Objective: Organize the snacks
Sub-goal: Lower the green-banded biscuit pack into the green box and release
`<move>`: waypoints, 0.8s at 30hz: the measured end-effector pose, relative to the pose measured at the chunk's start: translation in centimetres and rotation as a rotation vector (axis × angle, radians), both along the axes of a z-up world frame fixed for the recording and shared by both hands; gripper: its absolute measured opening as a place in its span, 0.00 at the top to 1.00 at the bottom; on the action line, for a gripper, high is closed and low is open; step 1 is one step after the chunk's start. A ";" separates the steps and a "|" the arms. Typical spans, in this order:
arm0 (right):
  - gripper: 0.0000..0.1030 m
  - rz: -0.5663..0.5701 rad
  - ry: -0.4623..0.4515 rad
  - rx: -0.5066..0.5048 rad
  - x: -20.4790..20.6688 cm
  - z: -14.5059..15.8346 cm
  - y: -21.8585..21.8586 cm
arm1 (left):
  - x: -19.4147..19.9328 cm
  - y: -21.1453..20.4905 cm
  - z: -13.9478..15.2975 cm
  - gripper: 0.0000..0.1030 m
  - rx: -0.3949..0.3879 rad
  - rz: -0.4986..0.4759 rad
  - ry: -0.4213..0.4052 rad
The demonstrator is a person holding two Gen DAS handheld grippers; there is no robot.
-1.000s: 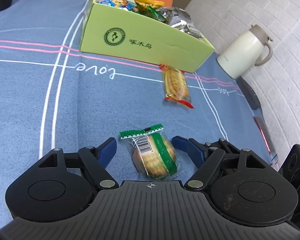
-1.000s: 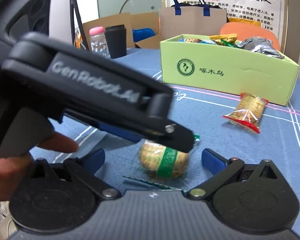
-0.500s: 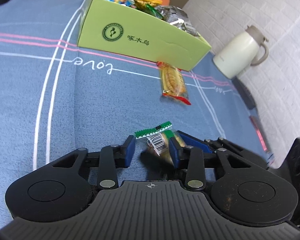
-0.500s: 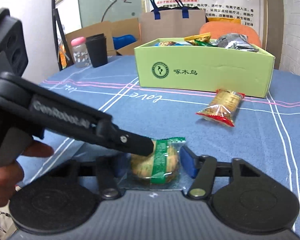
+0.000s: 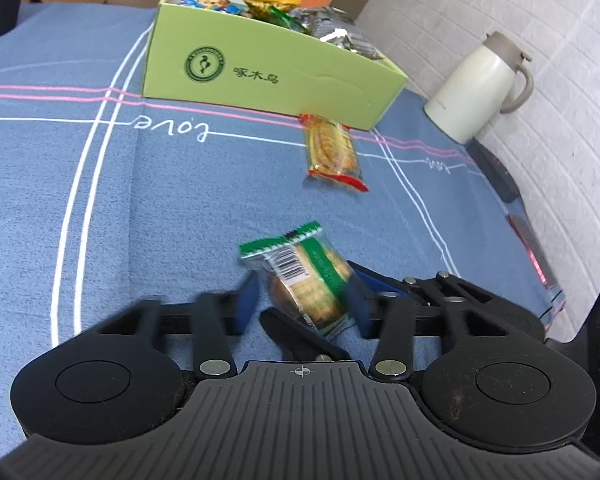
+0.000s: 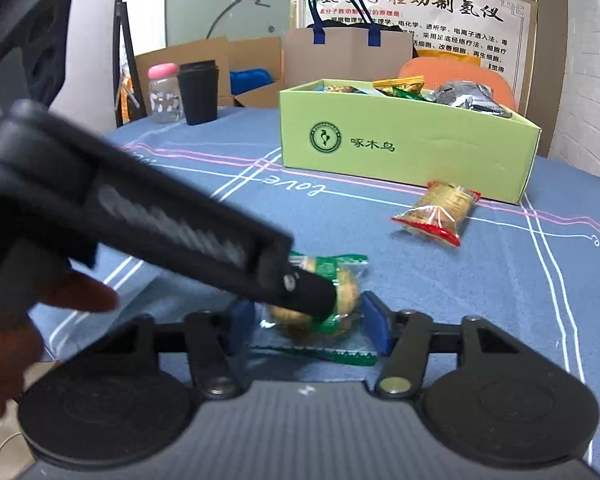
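A green-banded cookie packet [image 5: 306,280] sits between the blue pads of my left gripper [image 5: 304,300], tilted and lifted slightly off the blue cloth. The same packet [image 6: 332,300] also lies between the pads of my right gripper [image 6: 306,316]; the left gripper's black body [image 6: 140,208] crosses in front of it. Both grippers are closed around the packet. A red-ended cracker packet [image 5: 332,152] [image 6: 440,212] lies in front of the green snack box [image 5: 268,76] [image 6: 404,152], which holds several snacks.
A cream thermos jug [image 5: 476,88] stands at the right table edge by the brick wall. A black cup [image 6: 198,92] and a pink-lidded jar [image 6: 163,94] stand at the far left. Cardboard boxes, a paper bag and an orange chair lie beyond.
Both grippers went from open around the cookie packet to closed on it. The packet has tipped up and sits a little higher and farther forward in the left wrist view.
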State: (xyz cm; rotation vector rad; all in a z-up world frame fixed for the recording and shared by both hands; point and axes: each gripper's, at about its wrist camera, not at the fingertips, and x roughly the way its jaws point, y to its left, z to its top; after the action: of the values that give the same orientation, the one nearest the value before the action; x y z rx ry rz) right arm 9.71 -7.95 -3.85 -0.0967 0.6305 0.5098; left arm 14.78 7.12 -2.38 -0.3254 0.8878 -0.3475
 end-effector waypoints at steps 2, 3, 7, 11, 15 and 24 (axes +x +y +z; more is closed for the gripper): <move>0.44 -0.004 -0.010 0.018 0.9 1.1 -0.5 | 0.4 -0.3 0.6 0.89 0.016 0.025 -0.007; 0.44 -0.010 -0.032 0.031 1.5 2.0 -0.9 | 0.8 -0.4 1.3 0.89 0.014 0.025 -0.036; 0.44 -0.015 -0.186 0.019 4.8 6.5 -1.2 | 3.7 -0.5 5.9 0.89 -0.015 0.017 -0.163; 0.44 0.003 -0.273 0.015 11.3 9.6 -0.1 | 9.2 -0.1 10.3 0.88 -0.015 0.041 -0.268; 0.43 0.038 -0.210 0.026 19.0 8.9 1.7 | 16.0 1.3 10.7 0.85 0.023 0.099 -0.246; 0.31 0.092 -0.139 -0.037 24.4 5.4 4.6 | 23.2 4.2 5.6 0.75 0.011 0.129 -0.125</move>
State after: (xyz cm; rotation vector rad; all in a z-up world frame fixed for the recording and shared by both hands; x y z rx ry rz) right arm 34.06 -3.34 1.50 -0.1956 0.5011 0.5750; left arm 37.95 11.30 3.21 -0.3454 0.7421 -0.2407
